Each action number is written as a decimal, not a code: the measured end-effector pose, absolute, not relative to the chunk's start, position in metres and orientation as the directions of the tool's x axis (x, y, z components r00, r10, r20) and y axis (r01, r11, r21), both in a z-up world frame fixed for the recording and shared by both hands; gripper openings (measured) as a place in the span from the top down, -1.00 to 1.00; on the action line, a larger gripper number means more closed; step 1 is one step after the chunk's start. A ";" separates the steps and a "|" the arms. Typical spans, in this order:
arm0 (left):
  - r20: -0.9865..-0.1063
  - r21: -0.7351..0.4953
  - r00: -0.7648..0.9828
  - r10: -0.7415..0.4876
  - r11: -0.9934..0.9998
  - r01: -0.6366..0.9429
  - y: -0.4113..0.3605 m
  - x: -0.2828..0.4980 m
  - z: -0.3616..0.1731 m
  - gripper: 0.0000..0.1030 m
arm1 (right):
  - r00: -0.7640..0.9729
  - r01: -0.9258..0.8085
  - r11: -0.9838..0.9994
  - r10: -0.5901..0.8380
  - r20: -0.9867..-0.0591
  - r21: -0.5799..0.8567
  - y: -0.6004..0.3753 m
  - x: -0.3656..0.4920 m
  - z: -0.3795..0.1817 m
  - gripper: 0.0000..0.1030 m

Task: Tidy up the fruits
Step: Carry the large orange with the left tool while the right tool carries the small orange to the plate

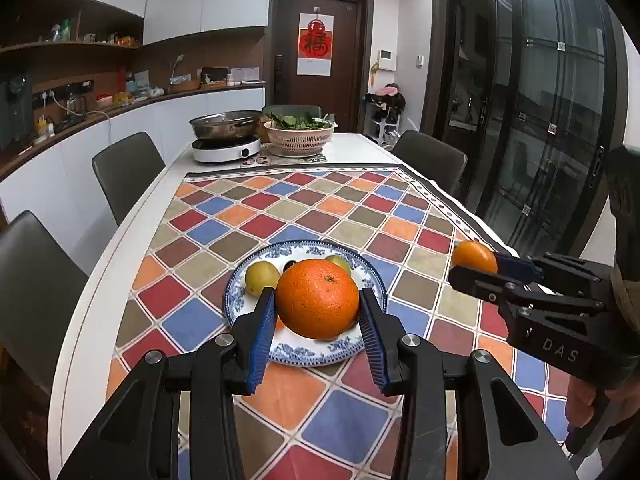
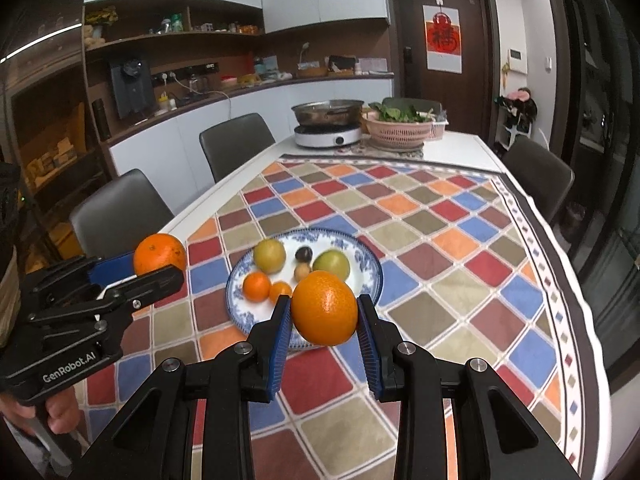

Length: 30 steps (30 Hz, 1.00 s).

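A blue-and-white plate (image 2: 370,270) lies on the chequered tablecloth; it also shows in the left wrist view (image 1: 236,300). On it are two yellow-green fruits (image 2: 269,255) (image 2: 332,264), two small tangerines (image 2: 256,286) and two small brown fruits (image 2: 304,255). My left gripper (image 1: 318,302) is shut on a large orange (image 1: 317,298) above the plate's near side. It appears at the left of the right wrist view (image 2: 160,268). My right gripper (image 2: 324,312) is shut on another orange (image 2: 324,307) over the plate's near rim. It appears at the right of the left wrist view (image 1: 476,262).
At the table's far end stand a metal pan on a white induction cooker (image 1: 226,148) and a pink colander of greens (image 1: 300,134). Dark chairs (image 1: 126,172) line both sides. The tablecloth's edge (image 2: 560,280) hangs off the right side.
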State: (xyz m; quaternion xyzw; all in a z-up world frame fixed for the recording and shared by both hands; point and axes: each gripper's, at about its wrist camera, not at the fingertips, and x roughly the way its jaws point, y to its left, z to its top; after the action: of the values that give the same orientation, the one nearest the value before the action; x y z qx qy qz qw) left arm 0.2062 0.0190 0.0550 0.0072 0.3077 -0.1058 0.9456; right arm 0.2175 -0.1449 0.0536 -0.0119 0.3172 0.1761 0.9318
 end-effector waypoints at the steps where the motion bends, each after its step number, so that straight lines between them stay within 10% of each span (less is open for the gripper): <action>1: -0.584 -0.051 0.788 -0.195 0.978 0.204 0.020 0.208 0.055 0.21 | 0.741 -0.336 0.938 0.319 -0.590 0.085 -0.144 0.220 0.056 0.36; 30: -0.675 -0.051 0.710 -0.200 0.973 0.225 0.033 0.310 0.016 0.21 | 0.696 -0.350 0.935 0.304 -0.650 0.063 -0.115 0.299 0.026 0.36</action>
State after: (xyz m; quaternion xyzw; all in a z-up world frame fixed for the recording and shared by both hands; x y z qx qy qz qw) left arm 0.3098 0.0332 0.0163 0.0175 0.3628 -0.1151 0.9246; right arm 0.2991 -0.1145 0.0261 -0.0330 0.3467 0.1778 0.9204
